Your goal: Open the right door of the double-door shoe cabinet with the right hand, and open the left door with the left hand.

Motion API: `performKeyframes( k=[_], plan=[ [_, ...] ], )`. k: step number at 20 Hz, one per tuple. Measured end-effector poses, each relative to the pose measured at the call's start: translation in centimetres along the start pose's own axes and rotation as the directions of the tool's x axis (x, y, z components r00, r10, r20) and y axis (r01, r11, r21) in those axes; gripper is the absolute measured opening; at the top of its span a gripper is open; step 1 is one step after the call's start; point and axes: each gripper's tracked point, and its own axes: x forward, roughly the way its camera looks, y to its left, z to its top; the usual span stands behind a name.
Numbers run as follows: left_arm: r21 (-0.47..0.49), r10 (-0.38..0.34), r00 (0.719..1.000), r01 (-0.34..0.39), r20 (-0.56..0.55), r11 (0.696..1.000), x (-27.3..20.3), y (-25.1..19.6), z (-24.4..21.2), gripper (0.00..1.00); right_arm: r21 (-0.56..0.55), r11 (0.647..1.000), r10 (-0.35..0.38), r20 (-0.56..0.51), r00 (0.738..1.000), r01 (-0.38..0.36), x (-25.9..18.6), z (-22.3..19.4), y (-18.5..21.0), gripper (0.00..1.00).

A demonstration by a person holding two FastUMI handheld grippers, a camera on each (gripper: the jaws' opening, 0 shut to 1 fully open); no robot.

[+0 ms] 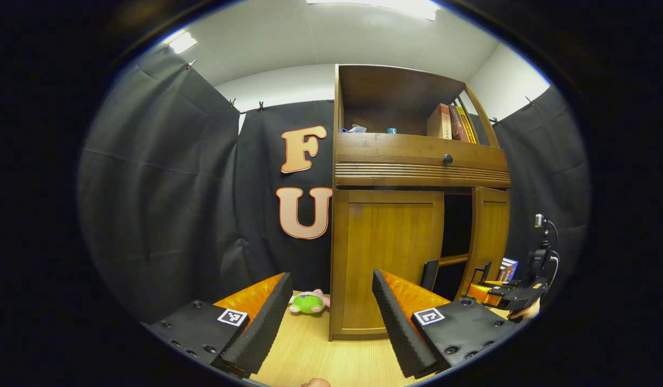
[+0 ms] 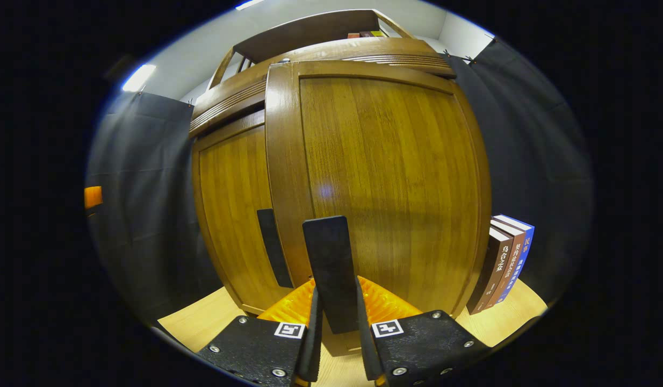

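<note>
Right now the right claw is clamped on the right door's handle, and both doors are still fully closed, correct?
Not quite. The right claw is clamped on the handle, but the right door is already ajar, as the left gripper view shows. The left door is closed.

In the left gripper view, the left gripper (image 1: 331,317) sits at the bottom centre of the frame with its two fingers spread wide apart, nothing between them. At the lower right of that frame the right gripper (image 1: 490,277) shows farther off, with part of the hand (image 1: 525,310) that holds it just beneath. In the right gripper view, the right gripper (image 2: 336,322) at the bottom centre has both fingers pressed on a flat dark upright handle strip (image 2: 329,269).
</note>
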Motion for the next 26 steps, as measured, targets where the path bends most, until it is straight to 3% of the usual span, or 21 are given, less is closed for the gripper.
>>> performKeyframes(
  k=[11,12,13,15,16,17,18,19,20,21,23,24,25,26],
  plan=[
    [0.007,-0.032,0.999,0.032,-0.024,0.999,0.9,-2.7,-1.1,0.97,-0.034,0.998,-0.044,-0.010,0.999,0.044,-7.2,0.5,-3.7,0.30],
    [0.010,-0.035,0.999,0.036,-0.026,0.999,1.1,-3.0,-1.2,0.97,-0.041,0.998,-0.050,-0.009,0.999,0.049,-7.6,0.5,-3.9,0.28],
    [0.008,-0.041,0.999,0.041,-0.029,0.999,1.2,-3.3,-1.3,0.96,-0.044,0.997,-0.056,-0.006,0.998,0.056,-8.0,0.6,-4.2,0.19],
    [-0.001,-0.055,0.998,0.055,-0.031,0.998,1.3,-4.0,-1.3,0.95,-0.044,0.996,-0.072,-0.005,0.997,0.072,-9.1,0.7,-5.0,0.38],
    [-0.004,-0.062,0.998,0.062,-0.029,0.998,1.4,-4.4,-1.2,0.95,-0.044,0.996,-0.084,-0.005,0.996,0.084,-9.5,0.8,-5.6,0.18],
    [-0.007,-0.070,0.997,0.070,-0.027,0.998,1.4,-4.8,-1.1,0.95,-0.045,0.995,-0.093,-0.002,0.996,0.093,-10.0,0.9,-6.0,0.27],
    [-0.008,-0.077,0.997,0.077,-0.027,0.997,1.4,-5.2,-1.1,0.95,-0.046,0.994,-0.104,-0.001,0.995,0.104,-10.4,1.0,-6.5,0.26],
    [-0.006,-0.084,0.996,0.084,-0.028,0.996,1.5,-5.5,-1.2,0.95,-0.047,0.992,-0.114,0.001,0.993,0.114,-10.8,1.0,-7.0,0.36],
    [-0.002,-0.090,0.996,0.089,-0.029,0.996,1.5,-5.8,-1.3,0.95,-0.045,0.991,-0.127,0.003,0.992,0.127,-11.2,1.2,-7.4,0.36],
    [0.003,-0.093,0.995,0.093,-0.030,0.996,1.7,-6.1,-1.3,0.95,-0.040,0.989,-0.139,0.004,0.990,0.139,-11.7,1.2,-8.1,0.23],
    [0.006,-0.105,0.994,0.105,-0.035,0.994,1.8,-6.8,-1.5,0.95,-0.038,0.986,-0.162,0.010,0.987,0.162,-12.5,1.2,-9.0,0.21],
    [0.005,-0.110,0.993,0.110,-0.039,0.994,1.8,-7.2,-1.6,0.96,-0.041,0.983,-0.177,0.016,0.984,0.177,-12.8,1.3,-9.5,0.09],
    [0.004,-0.113,0.993,0.113,-0.042,0.994,1.8,-7.4,-1.7,0.96,-0.049,0.980,-0.193,0.020,0.981,0.194,-13.2,1.4,-10.1,0.07],
    [0.002,-0.116,0.992,0.117,-0.043,0.993,1.9,-7.7,-1.7,0.96,-0.057,0.976,-0.208,0.026,0.978,0.210,-13.6,1.5,-10.7,0.17]
  ],
)
